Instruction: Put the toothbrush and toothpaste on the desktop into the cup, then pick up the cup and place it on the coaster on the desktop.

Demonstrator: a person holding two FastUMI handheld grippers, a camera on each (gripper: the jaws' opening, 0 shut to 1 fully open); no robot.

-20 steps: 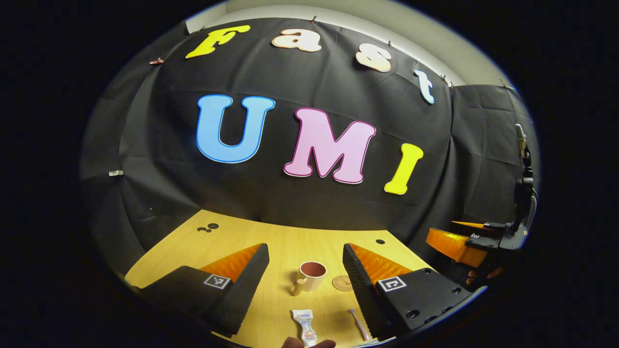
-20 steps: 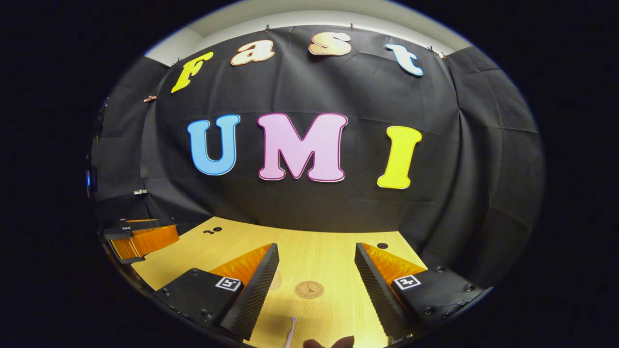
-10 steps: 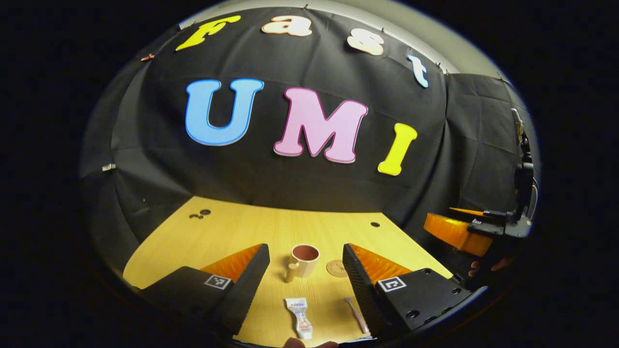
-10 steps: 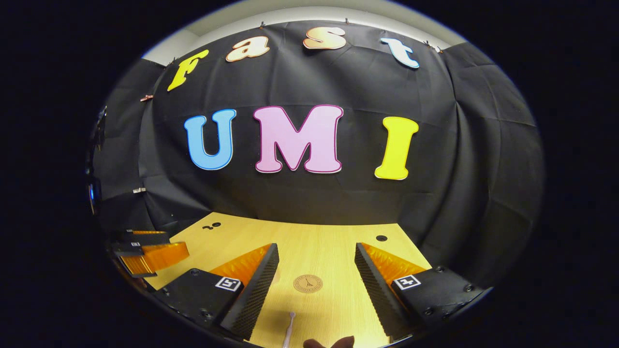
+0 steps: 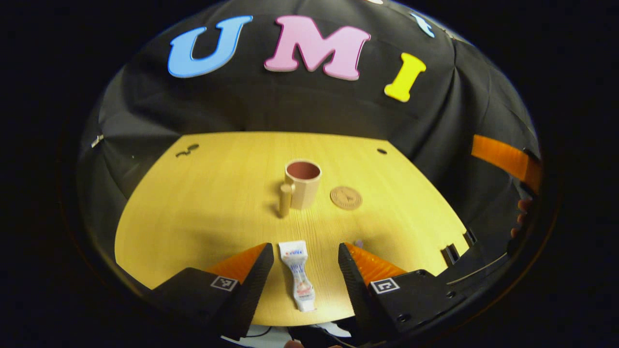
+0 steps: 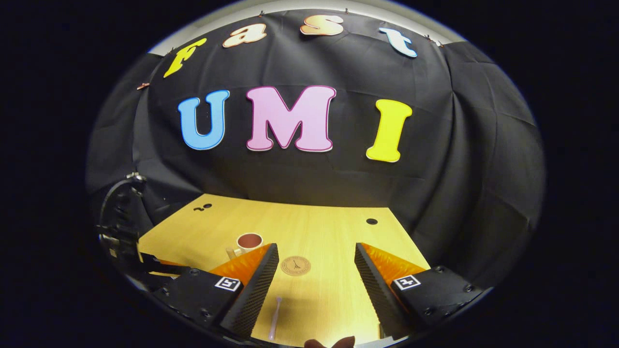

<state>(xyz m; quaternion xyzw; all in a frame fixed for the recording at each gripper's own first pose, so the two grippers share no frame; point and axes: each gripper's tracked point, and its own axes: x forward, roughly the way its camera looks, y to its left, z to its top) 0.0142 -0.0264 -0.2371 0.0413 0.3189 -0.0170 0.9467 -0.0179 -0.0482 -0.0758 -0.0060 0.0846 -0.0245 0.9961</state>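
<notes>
In the left gripper view we see the cup (image 5: 302,183) at the counter's (image 5: 203,203) middle, the coaster (image 5: 346,197) at its 3 o'clock, the toothpaste (image 5: 299,275) at its 6 o'clock, lying flat.

Wooden desktop (image 5: 203,203) bears cup (image 5: 302,183), coaster (image 5: 346,197), toothpaste (image 5: 299,273), toothbrush (image 6: 274,311).

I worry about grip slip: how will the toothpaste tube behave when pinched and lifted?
The toothpaste tube lies flat between the open left gripper fingers; it looks small, so probably light. Its soft, tapering body may squash or bend. The glossy skin could slip.
</notes>
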